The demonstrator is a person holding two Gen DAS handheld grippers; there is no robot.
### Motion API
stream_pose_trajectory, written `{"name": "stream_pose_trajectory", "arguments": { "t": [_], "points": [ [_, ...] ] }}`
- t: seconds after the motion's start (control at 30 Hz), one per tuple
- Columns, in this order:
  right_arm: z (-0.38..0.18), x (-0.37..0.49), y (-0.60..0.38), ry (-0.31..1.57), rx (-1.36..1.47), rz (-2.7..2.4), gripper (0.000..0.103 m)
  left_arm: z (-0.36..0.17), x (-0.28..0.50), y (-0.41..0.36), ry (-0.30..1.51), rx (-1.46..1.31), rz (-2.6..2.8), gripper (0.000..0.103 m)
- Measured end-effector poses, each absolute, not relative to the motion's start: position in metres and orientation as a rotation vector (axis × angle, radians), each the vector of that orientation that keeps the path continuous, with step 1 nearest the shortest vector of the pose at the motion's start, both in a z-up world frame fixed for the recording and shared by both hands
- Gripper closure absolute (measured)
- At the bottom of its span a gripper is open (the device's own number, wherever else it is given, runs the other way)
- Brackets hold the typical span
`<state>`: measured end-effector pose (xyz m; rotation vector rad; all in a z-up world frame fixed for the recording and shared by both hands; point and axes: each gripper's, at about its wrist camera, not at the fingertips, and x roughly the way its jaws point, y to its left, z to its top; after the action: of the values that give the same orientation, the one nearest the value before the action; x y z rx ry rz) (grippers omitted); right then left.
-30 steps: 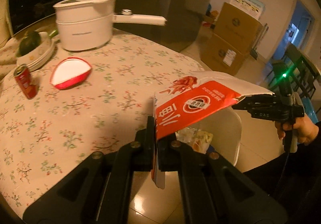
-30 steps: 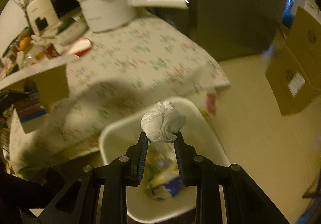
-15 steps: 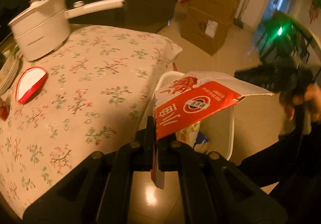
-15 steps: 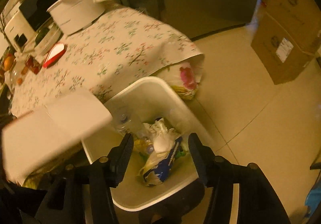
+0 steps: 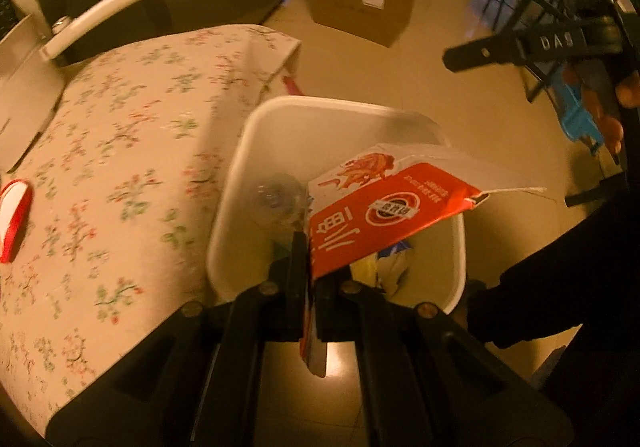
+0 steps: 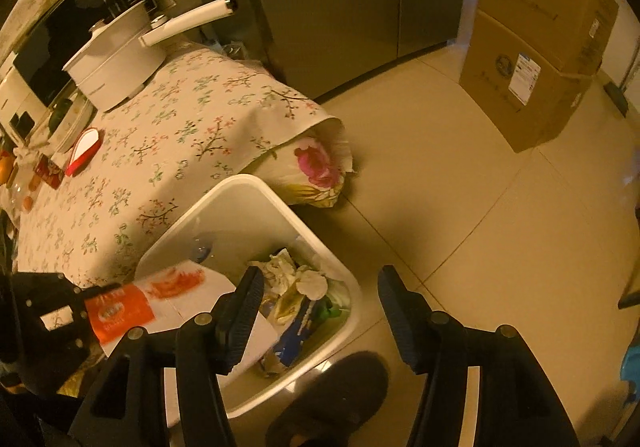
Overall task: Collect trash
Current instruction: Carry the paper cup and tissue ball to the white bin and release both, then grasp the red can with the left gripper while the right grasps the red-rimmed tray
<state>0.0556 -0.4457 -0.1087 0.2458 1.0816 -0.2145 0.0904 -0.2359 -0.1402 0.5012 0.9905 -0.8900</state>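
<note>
1. Left wrist view: the red-and-white carton [image 5: 384, 215] hangs over the white bin [image 5: 340, 119], pinched at its lower edge by the left gripper [image 5: 310, 279], jaws tight together on it.
2. Inside the bin, crumpled tissue [image 6: 308, 283] and wrappers lie against the wall nearest the camera; a clear bottle [image 5: 276, 195] lies near the far wall.
3. The right gripper [image 6: 320, 311] sits above the bin's near corner, jaws apart, nothing between them.
4. The bin stands just beside the edge of the floral tablecloth [image 5: 132, 151]; a white pot [image 6: 116, 63] sits at the table's far corner.
</note>
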Motion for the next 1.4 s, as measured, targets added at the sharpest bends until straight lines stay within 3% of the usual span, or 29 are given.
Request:
{"name": "stream_pose_trajectory", "arguments": {
  "t": [0.1, 0.17, 0.23, 0.27, 1.17, 1.4],
  "points": [
    [-0.109, 0.055, -0.447, 1.080, 0.249, -0.216, 0.042, -0.145, 0.089, -0.244, 0.996, 0.502, -0.910, 0.097],
    [-0.109, 0.055, -0.447, 1.081, 0.248, -0.213, 0.042, -0.144, 0.089, -0.245, 0.987, 0.503, -0.909, 0.083],
    [-0.109, 0.055, -0.446, 1.080, 0.246, -0.210, 0.042, -0.142, 0.088, -0.245, 0.969, 0.495, -0.901, 0.051],
    [-0.109, 0.056, -0.446, 1.079, 0.245, -0.208, 0.041, -0.139, 0.088, -0.243, 0.952, 0.488, -0.894, 0.047],
    [-0.101, 0.086, -0.383, 1.090, 0.152, -0.108, 0.039, -0.120, 0.122, -0.153, 0.957, 0.395, -0.711, 0.044],
    [-0.096, 0.109, -0.346, 1.090, 0.111, -0.056, 0.035, -0.111, 0.134, -0.105, 0.944, 0.371, -0.618, 0.029]
  ]
}}
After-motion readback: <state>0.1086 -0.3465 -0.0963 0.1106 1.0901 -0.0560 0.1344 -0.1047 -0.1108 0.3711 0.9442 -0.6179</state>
